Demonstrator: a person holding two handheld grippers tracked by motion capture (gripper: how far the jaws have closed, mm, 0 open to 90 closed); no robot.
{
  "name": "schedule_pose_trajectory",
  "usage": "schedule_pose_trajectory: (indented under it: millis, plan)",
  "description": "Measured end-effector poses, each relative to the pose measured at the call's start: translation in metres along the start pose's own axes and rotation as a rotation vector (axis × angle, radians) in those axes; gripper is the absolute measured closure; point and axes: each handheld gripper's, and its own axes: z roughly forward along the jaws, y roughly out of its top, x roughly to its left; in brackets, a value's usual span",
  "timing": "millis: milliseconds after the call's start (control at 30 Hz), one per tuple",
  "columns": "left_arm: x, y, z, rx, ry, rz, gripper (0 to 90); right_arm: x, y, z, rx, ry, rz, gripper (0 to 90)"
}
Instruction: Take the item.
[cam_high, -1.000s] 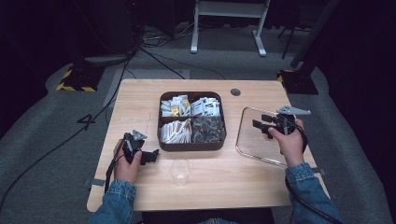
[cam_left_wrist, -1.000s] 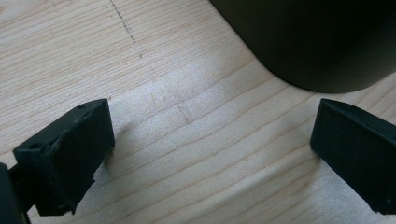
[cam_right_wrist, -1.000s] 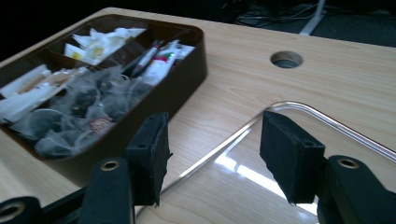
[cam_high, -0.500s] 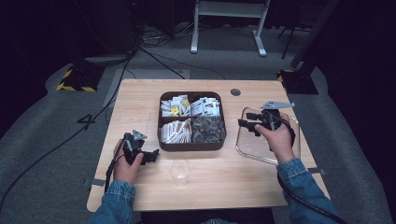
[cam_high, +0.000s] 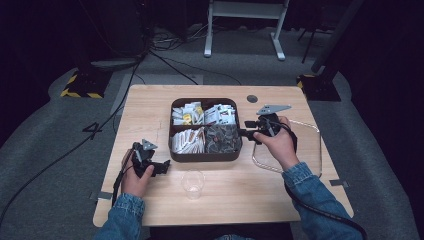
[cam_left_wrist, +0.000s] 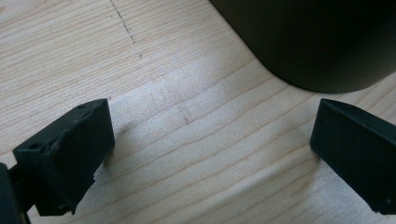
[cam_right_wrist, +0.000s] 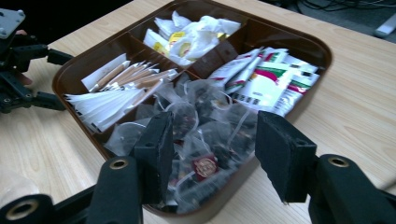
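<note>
R gripper (cam_high: 246, 131) sits at the right edge of the brown tray (cam_high: 175, 155), jaws pointing into the front-right compartment w/ the tea bags (cam_high: 222, 138). Jaws roughly half open and have just been closing; nothing gripped. In the right gripper view the tea bags (cam_right_wrist: 201, 126) lie btwn and under the two pads, not pinched as far as I can tell. Clear lid (cam_high: 310, 135) lies flat on the table (cam_high: 240, 195) beside the tray, under the R hand.

L gripper (cam_high: 162, 166) rests low on the table just off the tray's front-left corner, jaws wide apart, only bare wood btwn them in the left gripper view (cam_left_wrist: 210, 154). Tray corner (cam_left_wrist: 317, 42) is close ahead of it.

Clear plastic cup (cam_high: 192, 183) stands upright in front of the tray, near the L gripper, not touching.

Other tray compartments hold sachets and stick packs.
</note>
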Motion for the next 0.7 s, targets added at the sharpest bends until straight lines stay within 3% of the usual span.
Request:
schedule_pose_trajectory:
  millis: [467,700]
  plan:
    - [0.000,0.000,0.000,-0.001,0.001,0.001,0.1,0.019,0.010,0.043,0.073,0.039,-0.047,48.5]
    - [0.000,0.000,0.000,0.000,0.000,0.001,0.1,0.024,0.009,0.065,0.123,0.035,-0.068,54.7]
